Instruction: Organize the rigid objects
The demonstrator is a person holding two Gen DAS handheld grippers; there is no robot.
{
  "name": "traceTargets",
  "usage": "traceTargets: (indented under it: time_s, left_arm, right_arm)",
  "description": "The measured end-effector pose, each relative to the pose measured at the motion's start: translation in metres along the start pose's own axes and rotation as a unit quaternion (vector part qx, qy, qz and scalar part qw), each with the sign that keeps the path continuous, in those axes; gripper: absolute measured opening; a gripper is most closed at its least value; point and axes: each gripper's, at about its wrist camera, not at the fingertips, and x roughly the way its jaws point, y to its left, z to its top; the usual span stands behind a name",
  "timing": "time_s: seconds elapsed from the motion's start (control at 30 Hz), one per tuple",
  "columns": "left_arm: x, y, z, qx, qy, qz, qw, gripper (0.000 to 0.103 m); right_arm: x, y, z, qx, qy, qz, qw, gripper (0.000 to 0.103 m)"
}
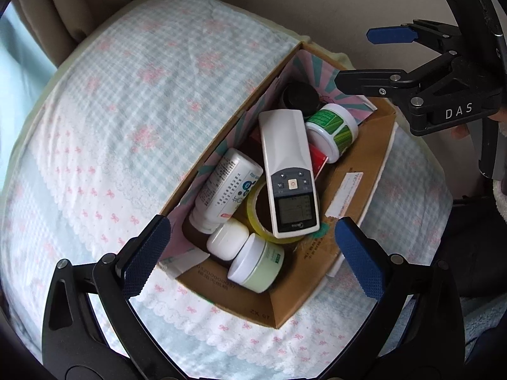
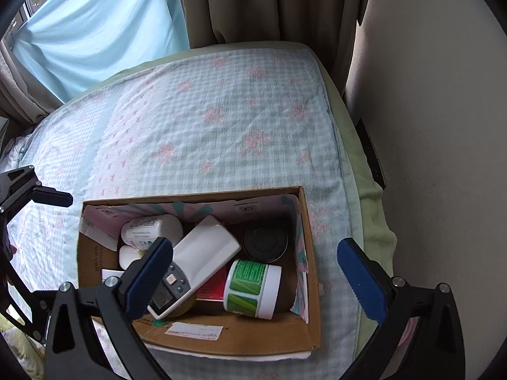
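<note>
A: Where are the things lying now?

B: They are all sitting inside the cardboard box (image 1: 355, 186), which is filling the middle and lower right of the left view, on the checked blanket (image 1: 133, 101). The left gripper (image 1: 253, 253) is hanging over its near end with the jaws wide apart and holding nothing. The right gripper (image 2: 255, 275) is also standing wide open and empty above the box, at the bottom of its own view.

A: Which thing is the biggest?

B: The remote control (image 1: 288, 174) is lying on top, slanted across the others. I am judging it as light, stiff and smooth, so I would be pinching it across its narrow sides near the middle, not on the screen.

A: And after it?

B: The white bottle (image 1: 226, 186), lying on its side at the left wall. It is round and probably slippery, so the body is the better place to grip.

A: The jars?

B: The green-label jar (image 1: 332, 129) is tilting in the upper right, the pale green jar (image 1: 256, 264) is leaning at the bottom centre, and the small white jar (image 1: 228, 237) is touching it. All seem hard and light; I would be holding them across the lid.
</note>
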Motion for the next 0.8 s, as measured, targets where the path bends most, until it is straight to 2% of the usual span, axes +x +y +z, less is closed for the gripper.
traceTargets:
  time_s: [0.2, 0.3, 0.4, 0.5, 0.63, 0.7, 0.8]
  left_arm:
    - [-0.057, -0.010, -0.031, -0.012, -0.036, 0.018, 0.9991, 0.103]
    - [-0.094, -0.011, -0.053, -0.039, -0.064, 0.029, 0.9968, 0.103]
    - [-0.135, -0.006, -0.083, -0.083, -0.098, 0.027, 0.9913, 0.103]
    - [-0.179, -0.003, -0.120, -0.129, -0.132, 0.040, 0.9820, 0.103]
    - [-0.243, 0.004, -0.175, -0.202, -0.186, 0.071, 0.9589, 0.103]
    - [-0.277, 0.006, -0.204, -0.239, -0.213, 0.098, 0.9422, 0.103]
    - [-0.325, 0.008, -0.244, -0.291, -0.265, 0.121, 0.9114, 0.103]
  right_arm:
    - [-0.045, 0.029, -0.001, -0.005, -0.015, 0.000, 1.000, 0.103]
    - [-0.074, 0.053, -0.003, -0.011, -0.027, 0.005, 1.000, 0.103]
    - [-0.107, 0.081, -0.007, -0.015, -0.041, 0.014, 0.999, 0.103]
    - [-0.144, 0.117, -0.013, -0.026, -0.051, 0.025, 0.998, 0.103]
    - [-0.194, 0.163, -0.022, -0.035, -0.073, 0.041, 0.996, 0.103]
    - [-0.218, 0.185, -0.026, -0.041, -0.088, 0.045, 0.994, 0.103]
    - [-0.258, 0.217, -0.033, -0.051, -0.124, 0.051, 0.990, 0.103]
